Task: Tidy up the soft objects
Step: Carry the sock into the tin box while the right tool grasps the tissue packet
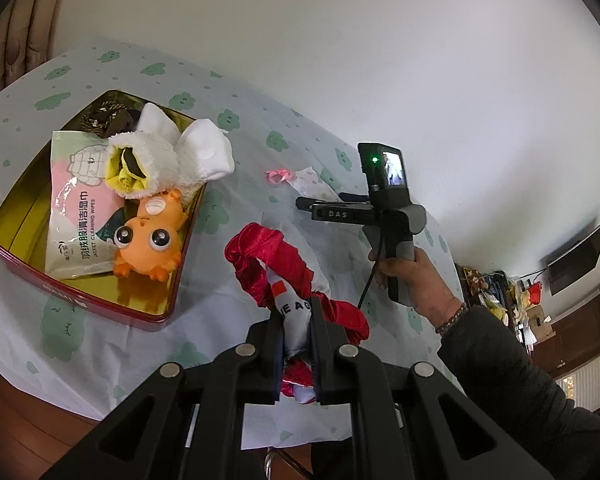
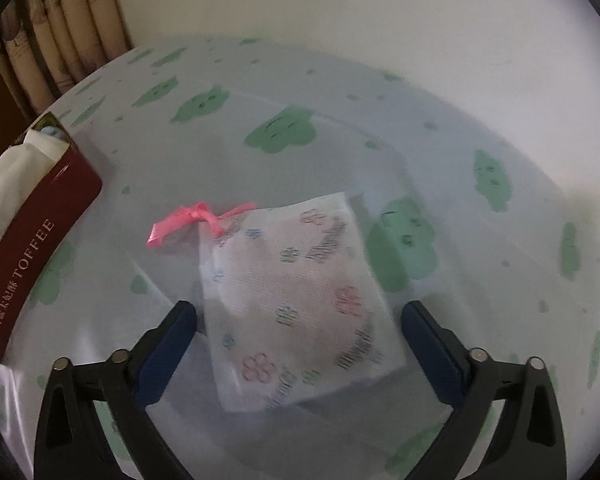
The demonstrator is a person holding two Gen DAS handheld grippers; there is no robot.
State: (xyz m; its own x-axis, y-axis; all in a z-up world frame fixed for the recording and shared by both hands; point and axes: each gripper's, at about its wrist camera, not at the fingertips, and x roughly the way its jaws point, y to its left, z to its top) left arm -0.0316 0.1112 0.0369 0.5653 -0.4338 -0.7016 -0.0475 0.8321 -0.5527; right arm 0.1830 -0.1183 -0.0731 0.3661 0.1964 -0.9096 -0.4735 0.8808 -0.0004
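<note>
My left gripper [image 1: 296, 314] is shut on a red satin and grey-white cloth piece [image 1: 268, 256], held just above the tablecloth to the right of the tin. A red tin [image 1: 100, 304] with a gold inside holds an orange big-eyed toy [image 1: 148, 240], a white plush with yellow [image 1: 172, 152] and a wipes pack [image 1: 76, 224]. In the right wrist view my right gripper [image 2: 300, 320] stands open over a white flower-print pouch [image 2: 296, 300] tied with a pink ribbon [image 2: 192, 220]. The pouch lies flat between the fingers, and the pads are apart from it.
A white tablecloth with green clouds [image 2: 280, 132] covers the table. The tin's side wall [image 2: 40, 248], lettered TOFFEE, stands left of the pouch. A hand [image 1: 412, 276] holds the right gripper's handle. A pale wall runs behind; curtains [image 2: 60, 40] hang at the back left.
</note>
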